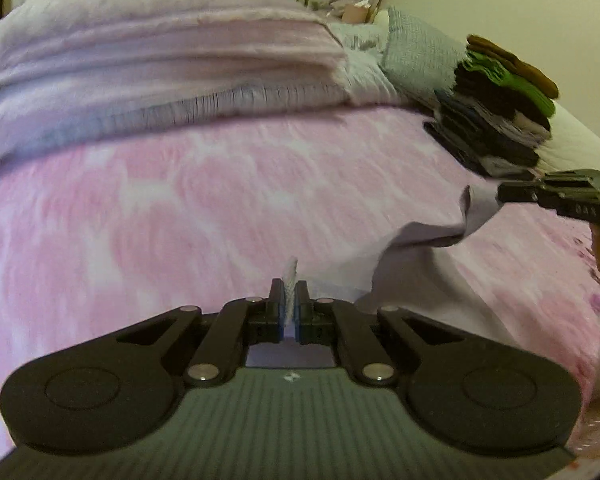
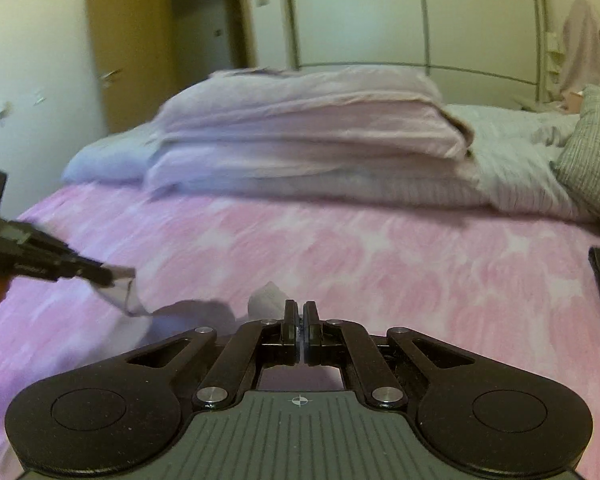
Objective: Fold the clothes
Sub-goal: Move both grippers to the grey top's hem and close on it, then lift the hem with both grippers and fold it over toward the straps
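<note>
The left gripper (image 1: 289, 300) has its jaws clenched on one edge of a thin pale lavender-grey cloth garment (image 1: 420, 236). The right gripper (image 2: 300, 316) pinches another edge of it. The garment hangs slack between the two, above the pink-and-white mottled bed cover (image 1: 180, 200). A stack of folded dark, green and brown clothes (image 1: 504, 96) sits at the bed's far right, beside the folded lilac duvet (image 1: 160, 52).

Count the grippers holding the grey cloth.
2. The left gripper is shut on one edge of the grey cloth; the right gripper is shut on the other edge, over the pink bed. Much of the cloth is hidden.
</note>
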{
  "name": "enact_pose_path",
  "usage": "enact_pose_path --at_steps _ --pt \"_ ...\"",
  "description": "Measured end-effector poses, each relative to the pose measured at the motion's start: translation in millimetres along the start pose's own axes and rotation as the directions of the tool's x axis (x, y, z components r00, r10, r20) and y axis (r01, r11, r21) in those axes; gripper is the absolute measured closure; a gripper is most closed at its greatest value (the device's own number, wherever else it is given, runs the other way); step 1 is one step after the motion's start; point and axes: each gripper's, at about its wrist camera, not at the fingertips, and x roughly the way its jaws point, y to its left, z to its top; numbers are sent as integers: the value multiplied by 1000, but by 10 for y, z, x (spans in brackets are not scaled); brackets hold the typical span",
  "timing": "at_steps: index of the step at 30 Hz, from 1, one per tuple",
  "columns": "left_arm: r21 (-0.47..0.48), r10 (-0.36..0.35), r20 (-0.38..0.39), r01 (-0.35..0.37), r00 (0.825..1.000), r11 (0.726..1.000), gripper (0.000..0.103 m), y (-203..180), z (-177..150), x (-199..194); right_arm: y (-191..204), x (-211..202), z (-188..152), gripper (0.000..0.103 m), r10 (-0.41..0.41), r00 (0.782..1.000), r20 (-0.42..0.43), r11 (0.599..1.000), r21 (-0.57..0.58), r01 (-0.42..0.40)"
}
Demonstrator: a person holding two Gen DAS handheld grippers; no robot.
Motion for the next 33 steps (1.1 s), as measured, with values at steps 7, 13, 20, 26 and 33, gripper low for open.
enact_pose_path --at_steps 7,13,20,26,33 --pt "-199 70 -172 -104 983 974 89 -410 -1103 -359 616 -402 -1052 97 27 931 -363 1000 23 -20" --pt "-465 34 -154 -103 988 880 79 -400 -1342 -592 615 -526 -1299 59 18 914 -405 921 362 142" --pt "-763 -55 -87 -31 995 645 76 -129 -1520 -409 232 -368 -1447 59 140 964 -226 507 853 126" --pt "-869 -70 -66 -23 995 494 76 45 -1680 -144 83 -86 -1582 60 107 977 -183 315 939 141" --pt "-865 -76 -64 -18 995 502 103 78 -1700 -42 56 110 -1534 103 40 979 -199 314 933 177"
